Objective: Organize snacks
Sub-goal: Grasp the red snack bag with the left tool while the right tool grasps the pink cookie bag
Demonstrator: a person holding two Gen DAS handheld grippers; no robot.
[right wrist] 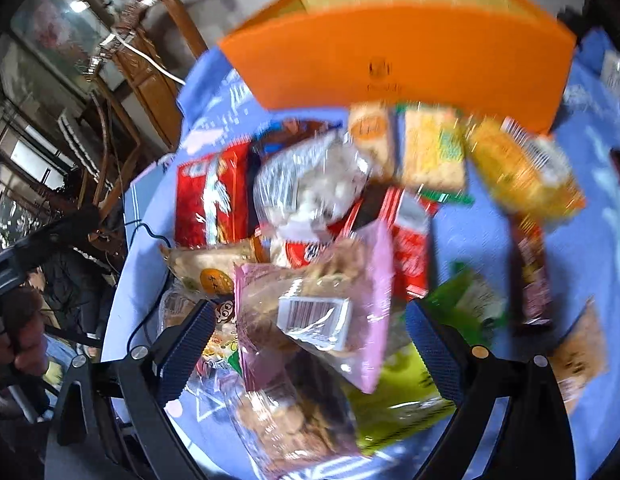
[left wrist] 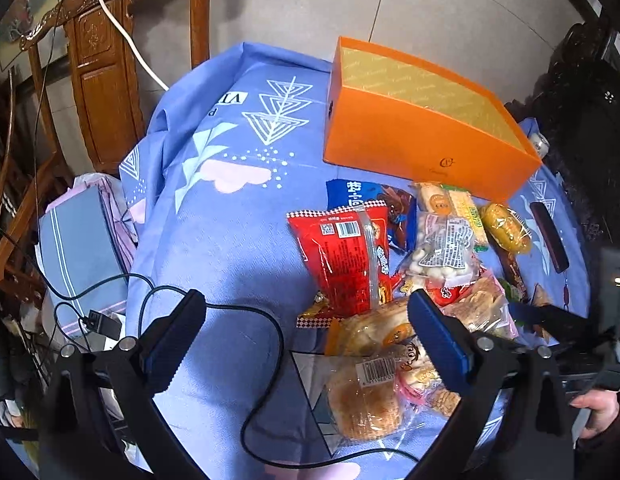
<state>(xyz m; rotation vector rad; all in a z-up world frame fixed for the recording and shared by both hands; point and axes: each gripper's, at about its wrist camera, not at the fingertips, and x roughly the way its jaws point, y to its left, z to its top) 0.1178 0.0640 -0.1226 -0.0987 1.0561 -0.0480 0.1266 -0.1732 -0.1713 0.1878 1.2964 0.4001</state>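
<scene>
We see a heap of packaged snacks on a blue patterned tablecloth (left wrist: 229,240), just in front of an open orange cardboard box (left wrist: 410,136) with a gold lining. Left gripper (left wrist: 305,336): jaws spread wide, holding nothing, above the cloth at the heap's left edge, a clear-wrapped round bun (left wrist: 362,408) by its right finger. Right gripper (right wrist: 310,344): blurred view, jaws spread, a pink-edged clear bag of biscuits (right wrist: 318,292) between the fingers; contact we cannot tell. A red foil snack packet (left wrist: 346,256) lies mid-heap.
</scene>
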